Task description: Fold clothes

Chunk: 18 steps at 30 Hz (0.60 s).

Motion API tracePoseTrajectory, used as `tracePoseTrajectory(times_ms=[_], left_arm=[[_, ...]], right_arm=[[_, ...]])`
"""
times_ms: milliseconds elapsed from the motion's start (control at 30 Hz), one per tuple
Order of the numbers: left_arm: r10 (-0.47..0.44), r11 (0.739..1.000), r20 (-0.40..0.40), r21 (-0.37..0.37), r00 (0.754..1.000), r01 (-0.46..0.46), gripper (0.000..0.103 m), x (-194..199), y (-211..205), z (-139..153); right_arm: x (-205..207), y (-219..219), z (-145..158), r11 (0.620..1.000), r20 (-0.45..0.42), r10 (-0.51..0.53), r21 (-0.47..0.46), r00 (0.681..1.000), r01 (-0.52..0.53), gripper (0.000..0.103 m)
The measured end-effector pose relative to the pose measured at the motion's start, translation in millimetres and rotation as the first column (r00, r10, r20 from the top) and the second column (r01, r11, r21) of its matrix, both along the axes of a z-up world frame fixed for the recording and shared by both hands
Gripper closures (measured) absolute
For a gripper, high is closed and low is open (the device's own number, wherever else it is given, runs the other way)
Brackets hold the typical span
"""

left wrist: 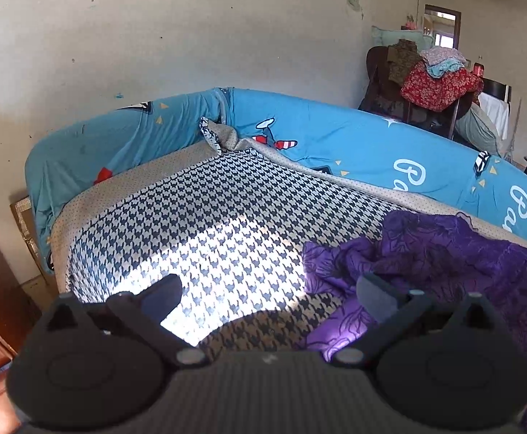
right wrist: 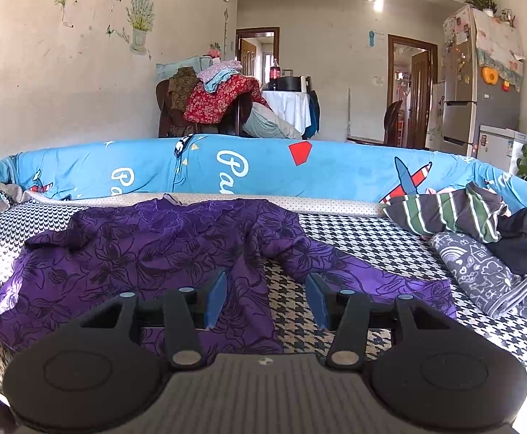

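Left wrist view: we see the left gripper with fingers spread wide, nothing between them, over the houndstooth bed cover; purple floral garment lower right. Right wrist view: the same garment sprawls rumpled across centre-left of the bed. Right gripper fingers parted, gripping nothing, just above its hem. Striped garment and patterned grey cloth far right.

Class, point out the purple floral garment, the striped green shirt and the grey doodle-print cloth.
purple floral garment [right wrist: 126, 253]: right wrist view, its spread body.
striped green shirt [right wrist: 448, 213]: right wrist view, its crumpled middle.
grey doodle-print cloth [right wrist: 480, 271]: right wrist view, its upper face.
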State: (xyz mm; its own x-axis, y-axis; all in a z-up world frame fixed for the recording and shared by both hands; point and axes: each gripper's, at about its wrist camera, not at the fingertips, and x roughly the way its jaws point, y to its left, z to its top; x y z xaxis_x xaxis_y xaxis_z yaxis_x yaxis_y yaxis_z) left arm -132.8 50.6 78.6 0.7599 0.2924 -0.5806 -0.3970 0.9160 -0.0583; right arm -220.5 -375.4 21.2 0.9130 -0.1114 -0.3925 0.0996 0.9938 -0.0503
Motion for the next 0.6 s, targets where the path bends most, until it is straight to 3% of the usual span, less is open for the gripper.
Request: tracePoseTrajectory(times_ms=[333,467,600], left_arm=[[-0.181,0.983,-0.092,-0.055,0.979,0.177,0.0,25,-38,-41],[-0.277,0.961,-0.151,-0.06,0.949,0.271,0.0,26,-63,-61],[-0.375,0.927,-0.211,-0.06,0.903,0.371,0.0,20,-85,-80]], right_arm=[[9,28,-18,0.991,-0.096,0.124,-0.034,0.988,-0.128,0.054],[9,44,-32,0.97,-0.176,0.227,-0.05,0.958,-0.239,0.054],[9,63,-49,0.934,-0.275,0.334,-0.031,0.902,-0.355,0.054]])
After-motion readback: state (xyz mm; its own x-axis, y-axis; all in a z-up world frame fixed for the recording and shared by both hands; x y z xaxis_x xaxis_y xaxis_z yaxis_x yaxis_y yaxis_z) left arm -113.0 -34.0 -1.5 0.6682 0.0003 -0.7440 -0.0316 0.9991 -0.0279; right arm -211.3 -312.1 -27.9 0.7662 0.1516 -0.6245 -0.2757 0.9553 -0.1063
